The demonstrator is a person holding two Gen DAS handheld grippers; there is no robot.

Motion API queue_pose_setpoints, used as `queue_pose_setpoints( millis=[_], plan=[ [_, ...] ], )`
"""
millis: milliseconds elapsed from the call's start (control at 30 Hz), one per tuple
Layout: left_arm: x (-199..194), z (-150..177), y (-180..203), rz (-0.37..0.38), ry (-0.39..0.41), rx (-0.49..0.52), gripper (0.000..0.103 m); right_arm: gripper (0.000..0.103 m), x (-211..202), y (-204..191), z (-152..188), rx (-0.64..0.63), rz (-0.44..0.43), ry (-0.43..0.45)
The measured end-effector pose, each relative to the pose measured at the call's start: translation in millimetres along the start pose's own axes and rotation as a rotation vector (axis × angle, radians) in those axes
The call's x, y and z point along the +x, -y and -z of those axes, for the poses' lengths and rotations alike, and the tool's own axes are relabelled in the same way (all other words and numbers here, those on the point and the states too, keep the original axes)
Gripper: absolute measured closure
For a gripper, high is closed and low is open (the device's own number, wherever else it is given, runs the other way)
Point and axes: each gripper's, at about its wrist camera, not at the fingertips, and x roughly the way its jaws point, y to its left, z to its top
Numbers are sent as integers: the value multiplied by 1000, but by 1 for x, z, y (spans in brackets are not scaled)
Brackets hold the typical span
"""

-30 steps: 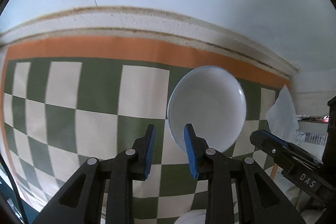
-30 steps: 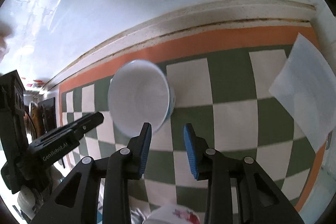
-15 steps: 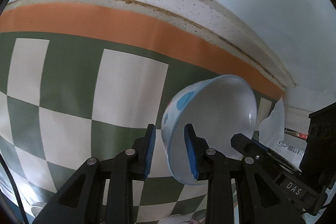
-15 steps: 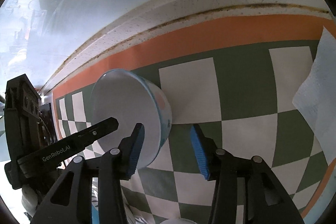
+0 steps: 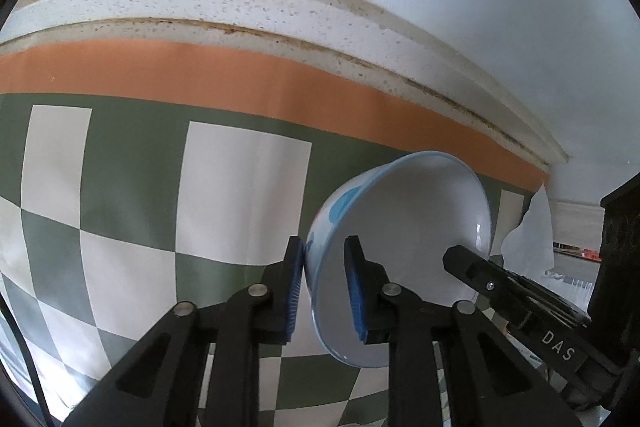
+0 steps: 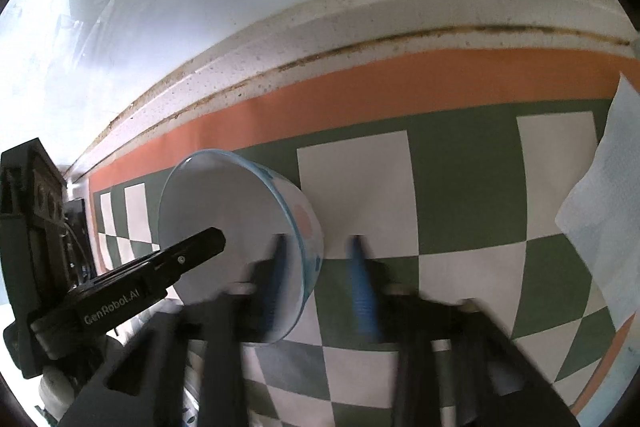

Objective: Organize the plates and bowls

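Observation:
A white bowl (image 5: 404,239) with a blue rim and blue and pink spots on its outside is held tilted on its side above the checkered cloth. My left gripper (image 5: 322,287) is shut on the bowl's rim, one pad inside and one outside. In the right wrist view the same bowl (image 6: 224,223) shows at the left with the left gripper's finger across it. My right gripper (image 6: 320,279) is open and blurred; its jaws straddle the bowl's other rim without pinching it.
A green and white checkered cloth (image 5: 140,187) with an orange border covers the counter up to a speckled white ledge (image 5: 240,7) and wall. A white paper napkin (image 6: 608,195) lies at the right. Some crockery shows at the bottom left of the right wrist view (image 6: 52,387).
The bowl has been tipped from flat on the cloth onto its side and lifted by my left gripper. My right gripper has opened wider and moved in around the bowl's rim.

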Motion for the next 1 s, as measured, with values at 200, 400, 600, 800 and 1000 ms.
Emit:
queue_pose_setpoints(
  millis=[200, 400, 600, 800, 1000],
  plan=[
    [-8, 4, 3, -39, 26, 45, 84, 94, 0, -8, 3, -21, 34, 9],
    [-18, 14, 10, -38, 40, 71, 84, 94, -6, -13, 11, -30, 39, 19],
    [-33, 31, 22, -45, 65, 105, 84, 94, -25, -15, 22, -41, 29, 31],
    [-58, 58, 32, -35, 85, 150, 84, 94, -53, -16, 47, -45, 17, 51],
    [-84, 94, 38, -16, 101, 205, 84, 94, -79, -19, 91, -41, 14, 75]
  ],
)
